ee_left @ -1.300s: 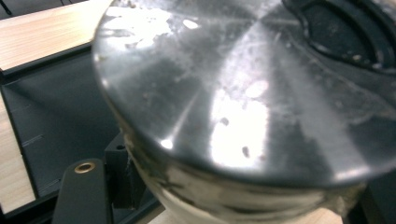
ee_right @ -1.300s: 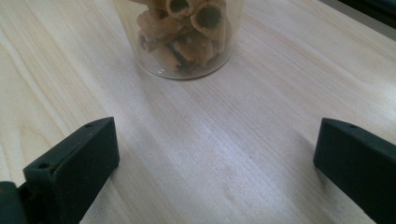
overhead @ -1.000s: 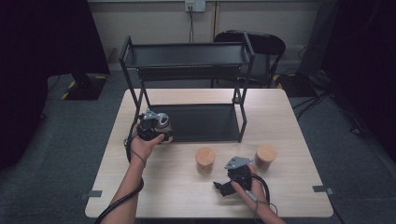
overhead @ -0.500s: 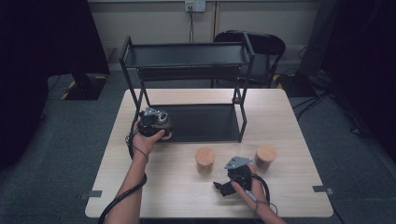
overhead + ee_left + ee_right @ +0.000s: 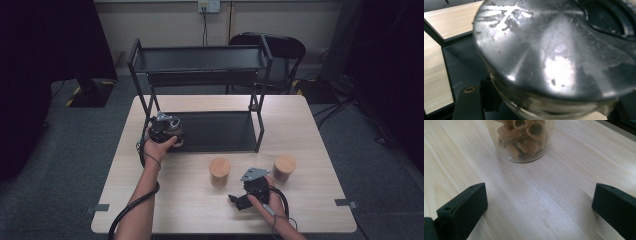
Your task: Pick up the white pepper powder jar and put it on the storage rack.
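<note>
My left gripper (image 5: 165, 131) is shut on a jar with a shiny metal lid (image 5: 173, 123), held at the left front corner of the black rack's lower shelf (image 5: 220, 131). In the left gripper view that scuffed lid (image 5: 554, 50) sits very close, over the dark shelf (image 5: 461, 65). My right gripper (image 5: 248, 192) rests low on the table near the front, open with nothing between its jaws. In the right gripper view (image 5: 539, 207), a glass jar of rolled biscuits (image 5: 522, 137) stands a short way ahead on the wood.
A two-tier black metal rack (image 5: 200, 62) stands at the back of the wooden table (image 5: 175, 200). Two wooden-lidded jars stand in front of it, one in the middle (image 5: 219, 170) and one to the right (image 5: 284, 167). A chair (image 5: 280, 47) is behind the table.
My left gripper and its jar have shifted very slightly left at the shelf corner. The right gripper has not moved.
</note>
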